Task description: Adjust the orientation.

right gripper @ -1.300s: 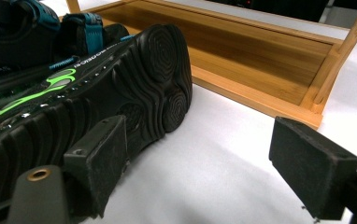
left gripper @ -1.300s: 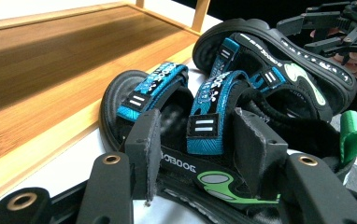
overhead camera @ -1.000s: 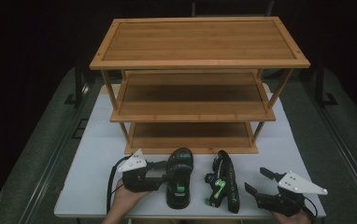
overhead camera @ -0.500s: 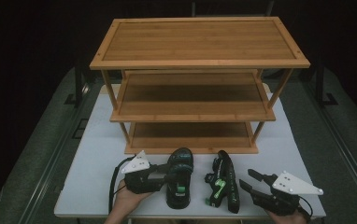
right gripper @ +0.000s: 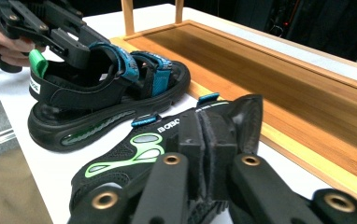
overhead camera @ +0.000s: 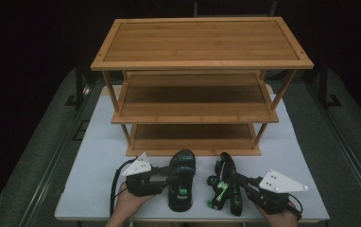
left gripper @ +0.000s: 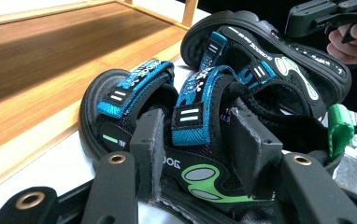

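On a white table (overhead camera: 98, 156) before a bamboo rack (overhead camera: 202, 61), the left gripper (left gripper: 200, 144) clamps one strappy black sandal (overhead camera: 181, 177); the right gripper (right gripper: 208, 140), jaws just closing, pinches the tipped second sandal (overhead camera: 226, 187).

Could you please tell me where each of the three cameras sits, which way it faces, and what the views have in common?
High view: fixed above the person's side, facing forward and down on the table and wooden rack; both hands enter from below with the left gripper and right gripper.
Left gripper view: rides the left gripper, looking along its jaws, closed on the left sandal.
Right gripper view: rides the right gripper, its jaws just closed on the right sandal strap.
Shared: both gripper views show both sandals, the rack's bottom shelf and the other hand.
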`<control>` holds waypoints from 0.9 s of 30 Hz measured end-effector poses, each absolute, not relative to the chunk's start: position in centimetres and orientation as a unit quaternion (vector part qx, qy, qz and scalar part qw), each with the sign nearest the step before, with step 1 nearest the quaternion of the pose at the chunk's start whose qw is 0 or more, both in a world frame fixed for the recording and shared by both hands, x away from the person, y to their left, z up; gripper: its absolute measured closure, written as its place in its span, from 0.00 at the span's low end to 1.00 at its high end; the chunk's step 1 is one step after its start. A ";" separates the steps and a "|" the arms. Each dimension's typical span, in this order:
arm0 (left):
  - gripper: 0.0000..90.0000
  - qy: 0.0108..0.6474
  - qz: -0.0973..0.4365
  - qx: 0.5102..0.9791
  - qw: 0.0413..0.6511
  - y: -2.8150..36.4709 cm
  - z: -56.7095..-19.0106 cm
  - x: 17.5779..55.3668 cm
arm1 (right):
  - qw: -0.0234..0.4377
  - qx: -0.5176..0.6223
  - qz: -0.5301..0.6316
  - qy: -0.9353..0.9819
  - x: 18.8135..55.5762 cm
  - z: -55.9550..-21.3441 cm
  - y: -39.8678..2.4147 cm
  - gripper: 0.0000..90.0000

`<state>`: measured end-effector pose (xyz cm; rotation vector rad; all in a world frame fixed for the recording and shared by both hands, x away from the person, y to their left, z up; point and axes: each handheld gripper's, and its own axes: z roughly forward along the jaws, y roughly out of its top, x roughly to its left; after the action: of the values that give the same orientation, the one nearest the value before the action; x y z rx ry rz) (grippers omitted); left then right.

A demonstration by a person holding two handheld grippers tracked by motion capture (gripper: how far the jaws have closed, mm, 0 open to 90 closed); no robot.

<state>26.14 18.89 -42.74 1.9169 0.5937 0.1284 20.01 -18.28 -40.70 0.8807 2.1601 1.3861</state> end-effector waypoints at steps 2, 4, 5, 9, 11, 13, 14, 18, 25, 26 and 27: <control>0.62 0.249 0.053 0.805 0.536 18.9 -42.8 26.2 | 0.214 0.315 0.494 0.782 20.1 -40.8 -18.1 0.99; 0.62 0.249 0.053 0.805 0.537 18.9 -42.8 26.2 | 0.216 0.314 0.492 0.783 20.1 -41.0 -18.0 0.99; 0.62 0.249 0.052 0.804 0.537 18.9 -42.8 26.2 | 0.216 0.315 0.492 0.783 20.1 -41.0 -18.1 0.99; 0.62 0.250 0.053 0.804 0.537 18.9 -42.8 26.2 | 0.225 0.315 0.486 0.784 19.9 -40.9 -18.2 1.00; 0.62 0.250 0.052 0.803 0.538 18.9 -42.8 26.1 | 0.228 0.316 0.485 0.783 19.9 -40.9 -18.3 1.00; 0.62 0.250 0.052 0.803 0.538 19.0 -42.8 26.1 | 0.229 0.319 0.485 0.781 19.8 -40.9 -18.5 1.00; 0.62 0.250 0.052 0.803 0.538 19.0 -42.8 26.1 | 0.230 0.321 0.485 0.780 19.8 -40.9 -18.6 1.00; 0.62 0.251 0.051 0.803 0.538 19.0 -42.8 26.1 | 0.236 0.328 0.484 0.776 19.6 -40.9 -19.1 1.00; 0.62 0.251 0.051 0.803 0.539 18.9 -42.8 26.1 | 0.254 0.361 0.470 0.764 19.3 -40.9 -20.7 1.00; 0.62 0.251 0.051 0.803 0.539 18.9 -42.8 26.1 | 0.258 0.365 0.467 0.763 19.2 -40.9 -20.9 1.00; 0.62 0.251 0.051 0.803 0.539 18.9 -42.8 26.1 | 0.259 0.371 0.464 0.762 19.2 -41.0 -21.1 1.00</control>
<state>26.13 18.94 -42.84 1.9089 0.5966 0.1221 19.17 -21.10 -40.99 1.0051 2.0640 1.2587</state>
